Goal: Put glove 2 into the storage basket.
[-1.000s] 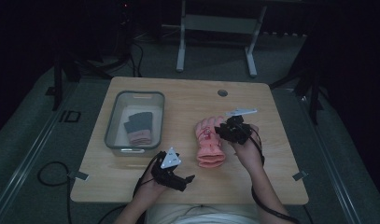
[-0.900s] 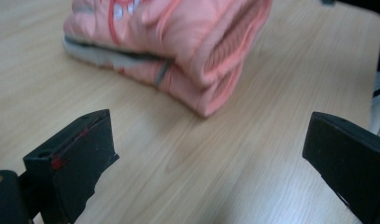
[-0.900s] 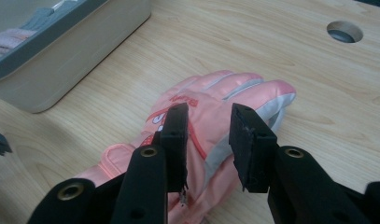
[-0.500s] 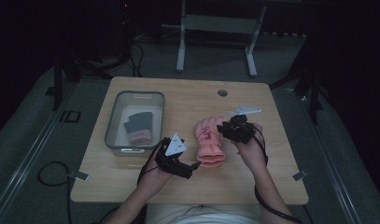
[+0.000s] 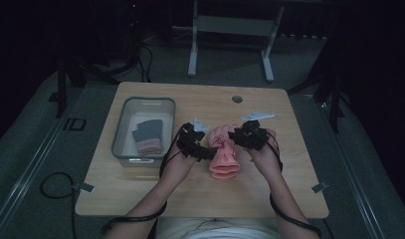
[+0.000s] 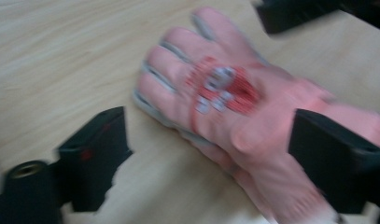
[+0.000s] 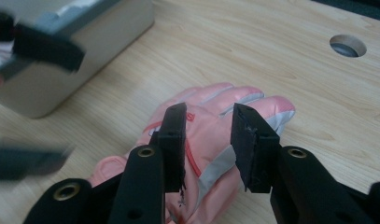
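Both tools at the pink glove

The left tool [image 5: 206,152] has swung in from the desk [image 5: 140,189] edge, jaws wide but just closing around the pink glove [image 5: 224,152] mid-desk; the right tool [image 5: 235,135] hovers part-open over it, gripping nothing.

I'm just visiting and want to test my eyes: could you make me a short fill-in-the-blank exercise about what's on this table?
1. The glove lying between the two claws is ____ in colour.
2. The folded glove with the dark grey upper part lies inside the grey ____.
3. The left claw has its jaws standing ____ around the glove on the table.
4. The round hole in the wooden table lies near its ____ edge from the person.

Missing words: pink; bin; open; far
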Demonstrator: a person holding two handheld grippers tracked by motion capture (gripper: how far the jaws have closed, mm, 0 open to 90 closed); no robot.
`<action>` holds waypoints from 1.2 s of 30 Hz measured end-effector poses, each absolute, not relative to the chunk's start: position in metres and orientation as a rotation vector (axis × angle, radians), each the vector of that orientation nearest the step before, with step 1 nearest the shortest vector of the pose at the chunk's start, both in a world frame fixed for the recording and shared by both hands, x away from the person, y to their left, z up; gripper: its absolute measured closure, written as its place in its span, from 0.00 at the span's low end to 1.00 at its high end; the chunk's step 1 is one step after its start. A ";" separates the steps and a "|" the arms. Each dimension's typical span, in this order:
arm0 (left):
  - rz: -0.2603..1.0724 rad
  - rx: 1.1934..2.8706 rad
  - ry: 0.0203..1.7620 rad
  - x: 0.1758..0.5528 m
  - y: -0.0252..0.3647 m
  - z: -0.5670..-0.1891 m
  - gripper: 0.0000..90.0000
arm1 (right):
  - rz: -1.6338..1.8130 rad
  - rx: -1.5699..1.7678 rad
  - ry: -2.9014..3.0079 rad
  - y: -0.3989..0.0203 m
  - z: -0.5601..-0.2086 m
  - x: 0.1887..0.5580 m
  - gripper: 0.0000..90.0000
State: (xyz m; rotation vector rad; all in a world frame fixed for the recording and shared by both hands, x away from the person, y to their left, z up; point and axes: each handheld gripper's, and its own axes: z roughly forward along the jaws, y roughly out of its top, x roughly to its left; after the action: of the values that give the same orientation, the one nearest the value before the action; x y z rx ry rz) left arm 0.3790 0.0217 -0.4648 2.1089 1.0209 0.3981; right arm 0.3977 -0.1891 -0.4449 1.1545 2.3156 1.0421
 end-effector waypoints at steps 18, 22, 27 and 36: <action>-0.092 2.025 1.205 0.428 0.011 -0.534 0.27 | 0.933 1.310 2.549 -0.217 -0.508 0.420 0.48; -0.229 1.962 1.215 0.433 0.013 -0.546 0.38 | 0.990 1.387 2.587 -0.219 -0.518 0.428 0.48; -0.281 1.954 1.189 0.435 0.014 -0.546 0.63 | 1.098 1.444 2.623 -0.221 -0.525 0.433 0.60; -0.271 1.955 1.151 0.429 0.014 -0.533 0.83 | 1.101 1.433 2.592 -0.217 -0.517 0.425 0.71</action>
State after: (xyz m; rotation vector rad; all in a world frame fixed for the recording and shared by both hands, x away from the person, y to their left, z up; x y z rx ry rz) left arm 0.4289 0.0140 -0.5334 1.9546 1.1505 -0.2705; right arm 0.4253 -0.2167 -0.5171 1.4331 2.5915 1.1006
